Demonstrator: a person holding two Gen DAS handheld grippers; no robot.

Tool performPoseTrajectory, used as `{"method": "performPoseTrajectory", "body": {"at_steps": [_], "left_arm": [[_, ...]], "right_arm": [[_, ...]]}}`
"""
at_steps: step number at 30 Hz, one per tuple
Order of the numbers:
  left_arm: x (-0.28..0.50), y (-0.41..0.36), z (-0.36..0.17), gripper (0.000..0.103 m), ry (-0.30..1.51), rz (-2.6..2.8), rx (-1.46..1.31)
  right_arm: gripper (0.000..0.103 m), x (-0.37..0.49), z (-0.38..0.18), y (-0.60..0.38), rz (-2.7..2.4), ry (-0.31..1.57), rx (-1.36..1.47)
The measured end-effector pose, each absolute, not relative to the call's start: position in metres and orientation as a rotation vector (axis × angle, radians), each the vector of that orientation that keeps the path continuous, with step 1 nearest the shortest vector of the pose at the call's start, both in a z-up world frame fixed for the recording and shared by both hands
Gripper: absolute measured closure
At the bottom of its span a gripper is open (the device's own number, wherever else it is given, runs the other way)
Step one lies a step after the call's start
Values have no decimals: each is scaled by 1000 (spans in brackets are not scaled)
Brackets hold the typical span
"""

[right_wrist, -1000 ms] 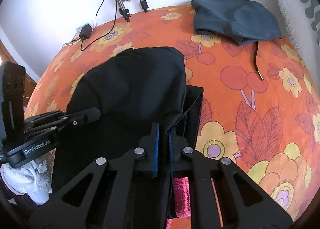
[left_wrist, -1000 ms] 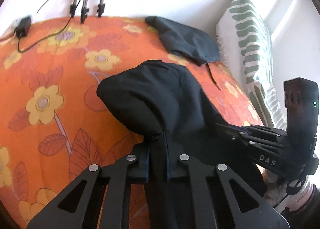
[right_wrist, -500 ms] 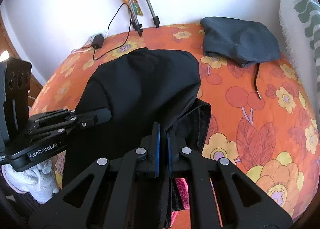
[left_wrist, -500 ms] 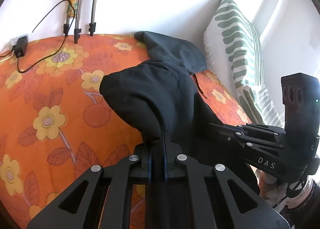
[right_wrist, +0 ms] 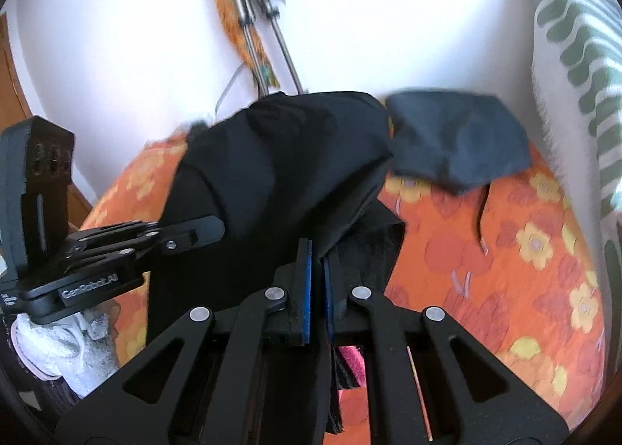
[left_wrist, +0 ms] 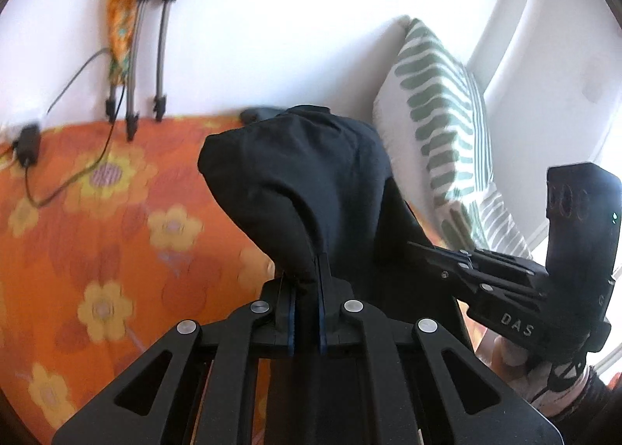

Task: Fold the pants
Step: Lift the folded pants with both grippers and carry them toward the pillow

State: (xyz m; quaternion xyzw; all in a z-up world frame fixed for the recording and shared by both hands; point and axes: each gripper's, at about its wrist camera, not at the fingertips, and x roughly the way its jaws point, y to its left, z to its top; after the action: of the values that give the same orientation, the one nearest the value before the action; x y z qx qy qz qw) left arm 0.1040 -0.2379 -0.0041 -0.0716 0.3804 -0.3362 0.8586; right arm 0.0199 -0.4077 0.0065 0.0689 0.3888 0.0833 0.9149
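The left tongs are clamped tight on one edge of the black pants, which hang lifted above the orange flowered bed. Right of them, the right tongs pinch the pants' other edge, with a dark folded garment lying on the bed beyond.

Black pants, plain matte fabric, no visible pattern. Lifted clear at the near edge, pinched at two points along that edge so the cloth hangs and bulges between them. Upper part billows into a rounded hump; folds run down from it. In the right wrist view the pants show a doubled layer at the right side, one flap hanging lower with a straight hem.
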Motion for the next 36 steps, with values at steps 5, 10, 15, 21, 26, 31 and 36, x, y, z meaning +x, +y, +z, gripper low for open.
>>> {"method": "performPoseTrajectory", "body": {"at_steps": [5,10,15,21,26,31,36], "left_arm": [[117,-264,28,97,730,-746,-107],[137,-290,53,97,680,-785,-102],[163,-329,77,97,627,-822,-75],[199,-372,93,97,576,-855,-73],[238,-400,76,97,584,-852,-79],[278,-423,37,97,641,-843,-97],[305,-430,9,97,669,-828,-121]], "right_arm": [[97,26,45,-420,160,700,152],[97,44,79,-440,135,619,136],[97,67,109,-466,101,566,97],[97,113,131,-509,66,539,67],[97,158,120,-537,58,561,68],[97,203,82,-556,44,614,67],[97,235,45,-576,44,658,108]]}}
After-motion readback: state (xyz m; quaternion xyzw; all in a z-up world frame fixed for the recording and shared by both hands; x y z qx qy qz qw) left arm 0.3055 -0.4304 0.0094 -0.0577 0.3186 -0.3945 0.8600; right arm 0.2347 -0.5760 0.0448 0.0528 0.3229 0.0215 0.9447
